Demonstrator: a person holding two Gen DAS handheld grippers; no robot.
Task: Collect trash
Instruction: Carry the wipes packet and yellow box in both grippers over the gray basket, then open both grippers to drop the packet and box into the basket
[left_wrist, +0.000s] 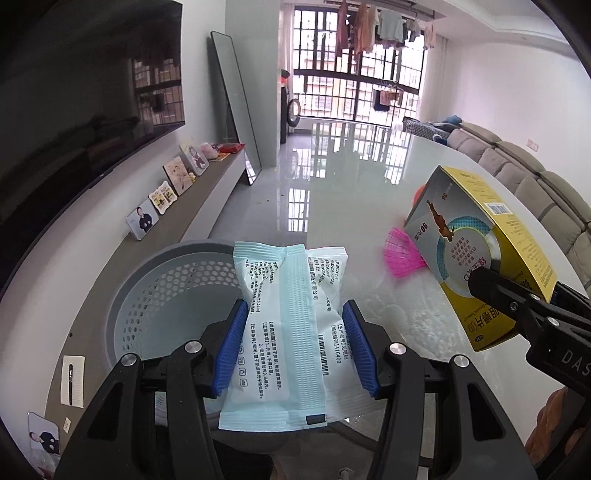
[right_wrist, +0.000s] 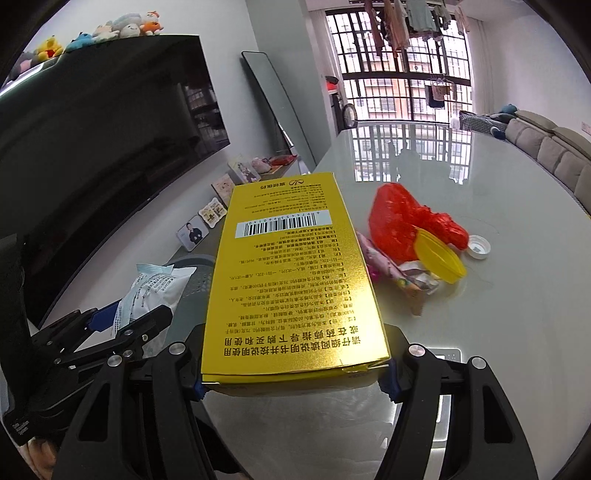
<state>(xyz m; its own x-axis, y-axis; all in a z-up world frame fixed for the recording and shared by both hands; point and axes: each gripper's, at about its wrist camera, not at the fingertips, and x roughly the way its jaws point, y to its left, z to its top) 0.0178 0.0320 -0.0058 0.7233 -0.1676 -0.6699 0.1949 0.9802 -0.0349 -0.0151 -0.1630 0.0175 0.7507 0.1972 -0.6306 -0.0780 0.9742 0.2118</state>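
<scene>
My left gripper (left_wrist: 295, 310) is shut on a pale blue and white printed packet (left_wrist: 288, 332), its blue pads pressing both sides. The packet hangs over the rim of a grey perforated bin (left_wrist: 166, 288) beside the glossy white table (left_wrist: 362, 192). My right gripper (right_wrist: 293, 369) is shut on a yellow medicine box (right_wrist: 291, 266), which hides its fingertips. That box (left_wrist: 476, 251) hangs tilted to the right of the packet. On the table lie a red plastic bag (right_wrist: 406, 218), a yellow lid (right_wrist: 439, 254), a white bottle cap (right_wrist: 479, 246), a patterned wrapper (right_wrist: 391, 269) and a pink plastic piece (left_wrist: 402, 254).
A long grey shelf (left_wrist: 207, 199) with several photo frames runs along the left wall under a dark TV (left_wrist: 92, 92). A tall mirror (left_wrist: 236, 103) leans at its far end. A grey sofa (left_wrist: 535, 177) stands beyond the table on the right.
</scene>
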